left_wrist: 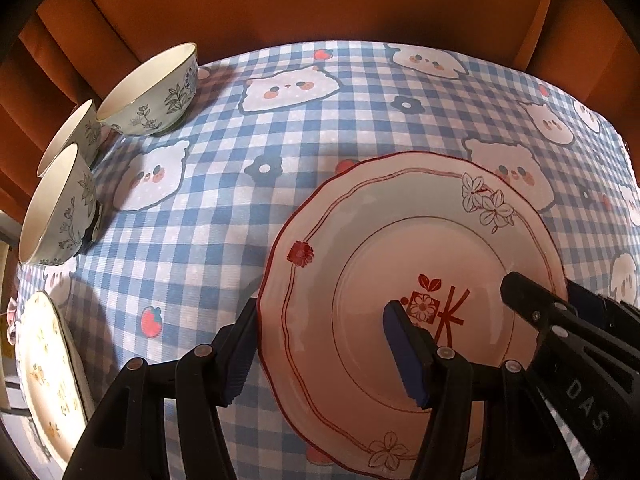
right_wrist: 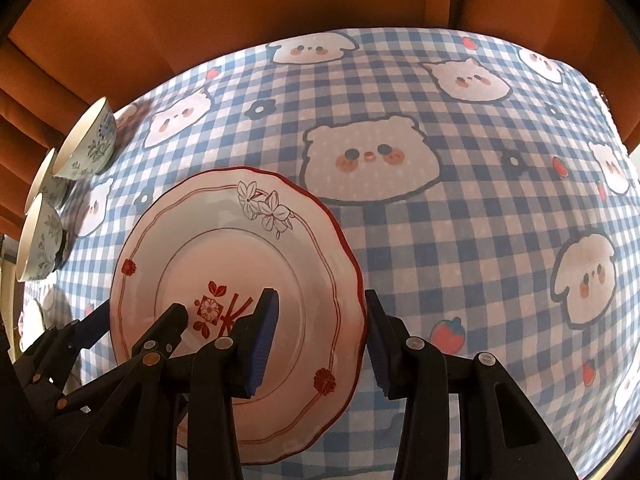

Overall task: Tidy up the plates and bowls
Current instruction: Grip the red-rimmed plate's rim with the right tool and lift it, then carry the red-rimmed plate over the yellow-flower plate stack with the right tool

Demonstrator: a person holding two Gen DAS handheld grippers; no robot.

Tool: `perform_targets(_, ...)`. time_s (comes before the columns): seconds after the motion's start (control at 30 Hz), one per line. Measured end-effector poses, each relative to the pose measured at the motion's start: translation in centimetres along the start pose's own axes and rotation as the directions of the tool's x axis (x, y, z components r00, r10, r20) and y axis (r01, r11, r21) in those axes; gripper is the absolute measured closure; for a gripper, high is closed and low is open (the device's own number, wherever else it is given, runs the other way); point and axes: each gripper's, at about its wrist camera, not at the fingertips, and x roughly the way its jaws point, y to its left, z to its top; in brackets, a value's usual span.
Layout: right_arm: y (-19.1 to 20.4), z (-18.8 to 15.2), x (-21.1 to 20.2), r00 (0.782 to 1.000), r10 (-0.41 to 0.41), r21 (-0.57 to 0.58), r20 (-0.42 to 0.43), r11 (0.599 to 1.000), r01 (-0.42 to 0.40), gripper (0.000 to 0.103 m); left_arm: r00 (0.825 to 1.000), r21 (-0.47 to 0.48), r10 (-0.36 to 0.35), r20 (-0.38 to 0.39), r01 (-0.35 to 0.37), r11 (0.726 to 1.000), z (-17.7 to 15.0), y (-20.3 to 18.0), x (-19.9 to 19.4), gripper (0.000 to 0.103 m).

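A white plate with a red rim and red flower marks [left_wrist: 400, 264] lies on the checked tablecloth; it also shows in the right wrist view [right_wrist: 224, 256]. My left gripper [left_wrist: 320, 354] is open and straddles the plate's left rim, one finger outside, one over the plate. My right gripper [right_wrist: 320, 338] is open and straddles the plate's right rim the same way; it also shows in the left wrist view [left_wrist: 532, 300]. Three pale green bowls with leaf prints stand at the far left: one [left_wrist: 150, 92], one [left_wrist: 60, 208] and one behind them [left_wrist: 76, 132].
A second plate with yellow flowers [left_wrist: 44, 376] lies at the table's near left edge. The blue checked tablecloth [right_wrist: 460, 240] with animal faces covers the table. An orange-brown curtain [left_wrist: 300, 0] hangs behind the far edge.
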Motion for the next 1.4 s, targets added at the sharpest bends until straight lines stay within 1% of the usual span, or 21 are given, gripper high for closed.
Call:
perform_targets(0.03,0.0,0.0,0.0,1.000,-0.003,-0.008,0.005,1.000,0.003,0.060,1.000,-0.006,0.004,0.004,-0.004,1.000,0.0,0.1,0.1,0.043)
perform_targets(0.07,0.1,0.1,0.1,1.000,-0.026,-0.026,0.015,0.999,0.026,0.069,1.000,-0.011,0.004,0.007,-0.004,1.000,0.0,0.1,0.0,0.043)
perform_targets(0.1,0.2,0.3,0.2,0.999,-0.048,-0.048,0.024,0.998,0.049,0.071,1.000,-0.013,0.005,0.008,-0.005,1.000,0.1,0.1,0.1,0.043)
perform_targets(0.17,-0.1,0.6,0.3,0.999,-0.030,-0.053,0.023,0.998,0.031,0.071,1.000,-0.021,0.012,0.012,-0.012,1.000,0.3,0.1,0.2,0.043)
perform_targets(0.3,0.1,0.9,0.5,0.999,-0.036,-0.074,0.035,0.996,0.039,0.070,1.000,-0.034,0.023,0.020,-0.023,0.999,0.6,-0.1,0.3,0.043)
perform_targets(0.5,0.0,1.6,1.3,0.999,-0.006,-0.064,0.035,0.998,0.009,0.064,0.999,-0.022,0.025,0.022,-0.024,0.999,0.7,-0.2,0.4,0.042)
perform_targets(0.63,0.4,1.4,1.1,0.999,-0.031,-0.068,0.037,0.997,0.034,0.064,1.000,-0.018,0.012,0.017,-0.012,1.000,0.4,0.1,0.1,0.042)
perform_targets(0.73,0.8,1.0,0.6,0.998,-0.040,-0.085,0.042,0.995,0.043,0.064,1.000,-0.033,0.007,0.017,-0.007,0.999,0.0,0.6,-0.7,0.042)
perform_targets(0.83,1.5,0.4,-0.5,0.998,-0.045,-0.097,0.051,0.994,0.050,0.064,0.999,-0.033,0.003,0.038,-0.002,0.999,-0.4,1.3,-1.8,0.042)
perform_targets(1.03,3.8,-0.8,-3.0,0.995,-0.047,-0.106,0.088,0.993,0.057,0.064,0.996,-0.032,-0.010,0.089,0.013,0.999,-1.2,3.7,-4.4,0.042)
perform_targets(1.17,5.6,-1.7,-4.5,0.992,-0.057,-0.093,0.110,0.993,0.067,0.064,0.995,-0.027,-0.030,0.096,0.033,0.999,-2.0,5.7,-5.9,0.042)
perform_targets(1.4,10.0,-4.1,-7.7,0.986,-0.081,-0.061,0.146,0.994,0.090,0.064,0.990,0.014,-0.059,0.129,0.057,0.998,-3.8,9.9,-8.9,0.042)
